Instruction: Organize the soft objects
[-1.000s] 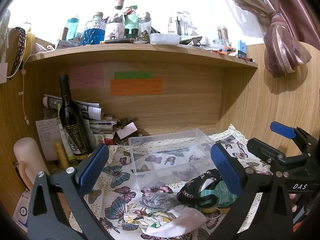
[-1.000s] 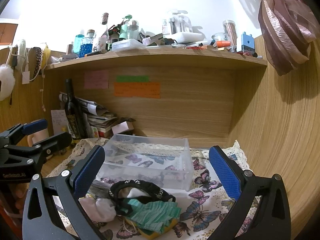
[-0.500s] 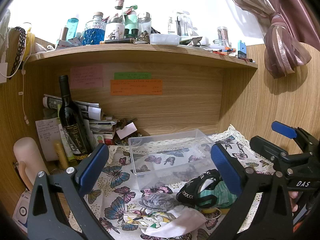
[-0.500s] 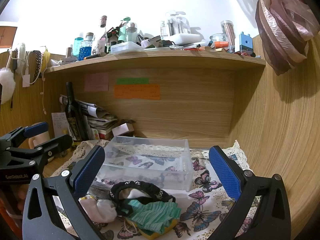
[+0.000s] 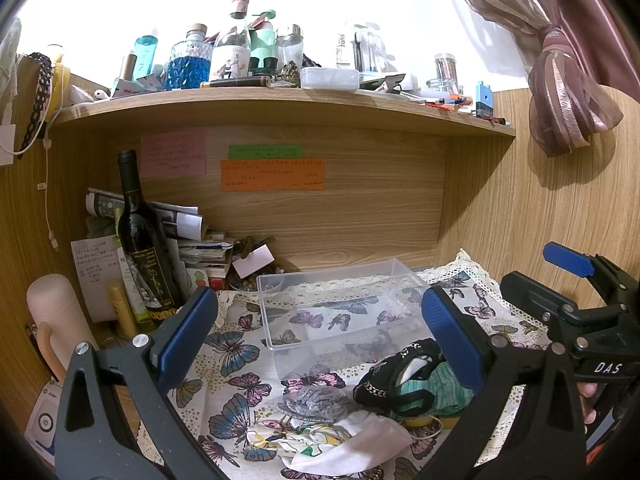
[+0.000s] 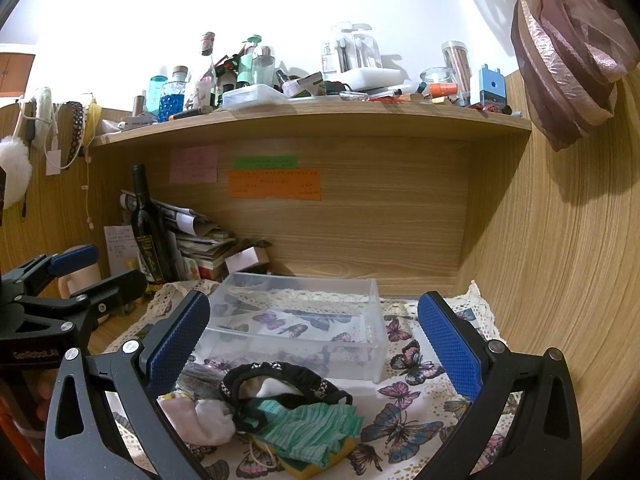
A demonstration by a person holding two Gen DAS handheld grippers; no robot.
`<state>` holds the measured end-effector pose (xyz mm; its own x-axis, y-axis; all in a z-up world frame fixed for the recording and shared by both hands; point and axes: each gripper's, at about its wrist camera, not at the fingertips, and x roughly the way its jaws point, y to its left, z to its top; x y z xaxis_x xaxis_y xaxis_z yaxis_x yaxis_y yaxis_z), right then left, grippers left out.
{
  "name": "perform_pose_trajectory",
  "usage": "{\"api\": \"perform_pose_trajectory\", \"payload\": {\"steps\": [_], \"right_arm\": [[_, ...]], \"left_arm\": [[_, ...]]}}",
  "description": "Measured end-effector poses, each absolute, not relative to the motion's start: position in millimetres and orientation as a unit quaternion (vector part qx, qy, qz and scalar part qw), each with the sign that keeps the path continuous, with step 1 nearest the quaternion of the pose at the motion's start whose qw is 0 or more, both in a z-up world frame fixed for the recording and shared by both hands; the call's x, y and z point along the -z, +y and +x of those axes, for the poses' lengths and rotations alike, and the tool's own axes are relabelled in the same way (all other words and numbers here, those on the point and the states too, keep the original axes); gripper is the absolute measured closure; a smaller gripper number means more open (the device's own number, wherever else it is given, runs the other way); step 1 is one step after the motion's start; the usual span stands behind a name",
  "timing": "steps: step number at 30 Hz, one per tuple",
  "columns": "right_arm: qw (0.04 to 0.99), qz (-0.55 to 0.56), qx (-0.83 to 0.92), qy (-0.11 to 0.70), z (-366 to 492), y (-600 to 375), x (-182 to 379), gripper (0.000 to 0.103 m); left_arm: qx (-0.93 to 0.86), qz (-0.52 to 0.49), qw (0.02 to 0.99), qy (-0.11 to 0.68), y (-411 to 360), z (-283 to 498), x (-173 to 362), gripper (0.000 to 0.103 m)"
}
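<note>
A heap of soft items lies on the butterfly cloth (image 5: 236, 360) in front of a clear plastic box (image 5: 340, 300): a black band (image 5: 396, 372), a green striped cloth (image 5: 436, 390), a grey knit piece (image 5: 314, 398), a white cloth (image 5: 360, 446) and a patterned cloth (image 5: 288, 436). In the right wrist view the band (image 6: 280, 376), green cloth (image 6: 308, 428) and white cloth (image 6: 208, 416) lie before the box (image 6: 304, 328). My left gripper (image 5: 316, 336) is open and empty above the heap. My right gripper (image 6: 312, 344) is open and empty, also above it.
A dark wine bottle (image 5: 144, 240) and stacked papers (image 5: 188, 240) stand at the back left. A pale flask (image 5: 56, 320) stands further left. The upper shelf (image 5: 280, 100) holds several bottles. Wooden walls close the back and right. A tied curtain (image 5: 568, 92) hangs at upper right.
Both grippers have risen and drifted slightly; the scene sits a little lower in the right wrist view. The soft items and box have not moved. Both stay open.
</note>
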<state>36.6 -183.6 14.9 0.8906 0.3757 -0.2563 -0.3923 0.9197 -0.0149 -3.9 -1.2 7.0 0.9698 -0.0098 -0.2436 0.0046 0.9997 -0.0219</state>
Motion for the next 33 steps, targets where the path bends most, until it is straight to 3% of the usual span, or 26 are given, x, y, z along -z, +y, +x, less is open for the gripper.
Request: {"api": "perform_pose_trajectory", "payload": {"steps": [23, 27, 29, 33], "right_arm": [[0.971, -0.026, -0.196, 0.135, 40.3, -185.1, -11.5, 0.000], [0.967, -0.015, -0.197, 0.159, 50.8, -188.6, -3.6, 0.005], [0.965, -0.012, -0.196, 0.174, 57.0, -189.7, 1.5, 0.014], [0.957, -0.009, -0.203, 0.209, 67.9, -193.8, 15.4, 0.023]], "left_arm": [[0.018, -0.019, 0.989, 0.148, 5.0, 6.9, 4.2, 0.000], [0.012, -0.033, 0.983, 0.183, 19.0, 18.3, 16.1, 0.023], [0.011, -0.044, 0.978, 0.202, 26.6, 25.8, 23.0, 0.026], [0.012, -0.057, 0.968, 0.244, 38.9, 40.2, 40.8, 0.034]]}}
